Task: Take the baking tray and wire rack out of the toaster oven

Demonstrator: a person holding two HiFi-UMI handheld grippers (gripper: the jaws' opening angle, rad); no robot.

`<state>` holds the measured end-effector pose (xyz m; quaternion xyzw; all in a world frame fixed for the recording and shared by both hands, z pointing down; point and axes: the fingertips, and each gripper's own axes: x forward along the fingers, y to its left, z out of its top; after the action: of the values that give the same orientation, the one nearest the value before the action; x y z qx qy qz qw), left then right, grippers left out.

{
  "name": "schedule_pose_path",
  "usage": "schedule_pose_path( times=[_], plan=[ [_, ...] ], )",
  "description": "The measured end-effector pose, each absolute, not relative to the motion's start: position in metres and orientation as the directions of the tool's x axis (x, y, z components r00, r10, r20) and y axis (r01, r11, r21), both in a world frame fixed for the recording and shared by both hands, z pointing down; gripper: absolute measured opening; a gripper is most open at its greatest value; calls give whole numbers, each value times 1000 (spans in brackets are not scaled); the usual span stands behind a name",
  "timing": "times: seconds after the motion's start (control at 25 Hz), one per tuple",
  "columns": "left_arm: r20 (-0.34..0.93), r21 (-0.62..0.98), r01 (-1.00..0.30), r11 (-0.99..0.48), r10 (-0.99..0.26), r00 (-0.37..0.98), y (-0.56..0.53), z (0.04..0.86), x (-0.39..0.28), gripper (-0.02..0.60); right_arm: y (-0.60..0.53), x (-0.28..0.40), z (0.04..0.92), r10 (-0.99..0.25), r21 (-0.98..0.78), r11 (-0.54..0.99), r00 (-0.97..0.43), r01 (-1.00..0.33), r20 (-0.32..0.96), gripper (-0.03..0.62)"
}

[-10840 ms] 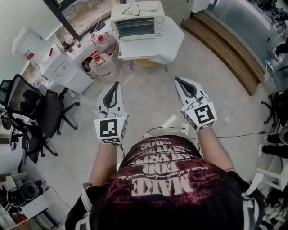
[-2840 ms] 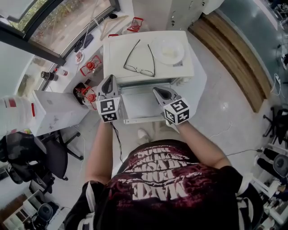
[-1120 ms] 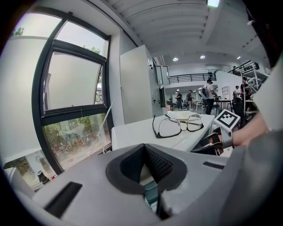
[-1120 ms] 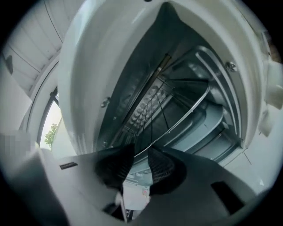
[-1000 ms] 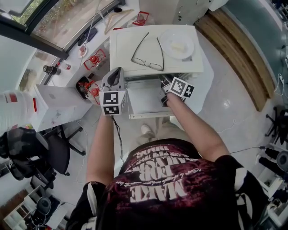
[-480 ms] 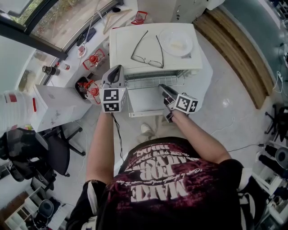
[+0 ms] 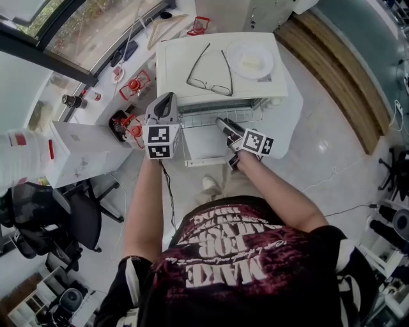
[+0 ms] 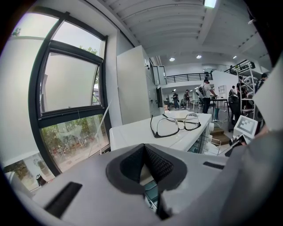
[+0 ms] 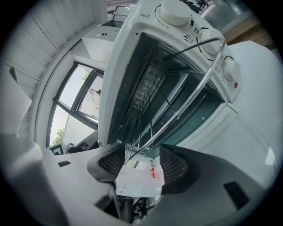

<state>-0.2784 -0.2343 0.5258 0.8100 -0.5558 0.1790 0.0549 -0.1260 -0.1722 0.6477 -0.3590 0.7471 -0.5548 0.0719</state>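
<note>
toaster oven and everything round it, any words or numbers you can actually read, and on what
"MAKE": upside down on the person's shirt; the printed rows above it are too warped to read.
Markings beside the dials of the toaster oven, right gripper view: too small to read.
No other readable text.

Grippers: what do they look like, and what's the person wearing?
The left gripper and right gripper are light grey tapering shells with dark ribbed pads. Each carries a white cube with black square markers. The person wears a dark short-sleeved shirt with pale lettering.
</note>
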Motion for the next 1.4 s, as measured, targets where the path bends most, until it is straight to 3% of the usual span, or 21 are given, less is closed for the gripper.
schedule_pose_path(
  times=[0.36, 0.84, 1.4],
  plan=[
    [345, -113, -920, -376, -883, 319, -236, 527, -279, 5, -214, -138, 649, -715, -900, 73, -652, -429, 252, 226],
    [343, -106, -913, -394, -876, 339, -236, 527, -279, 5, -209, -144, 629, -716, -920, 186, -689, -344, 113, 37],
    [344, -113, -899, -423, -865, 364, -234, 529, -278, 5, -152, -139, 625, -702, -947, 152, -706, -283, 99, 18]
  ],
)
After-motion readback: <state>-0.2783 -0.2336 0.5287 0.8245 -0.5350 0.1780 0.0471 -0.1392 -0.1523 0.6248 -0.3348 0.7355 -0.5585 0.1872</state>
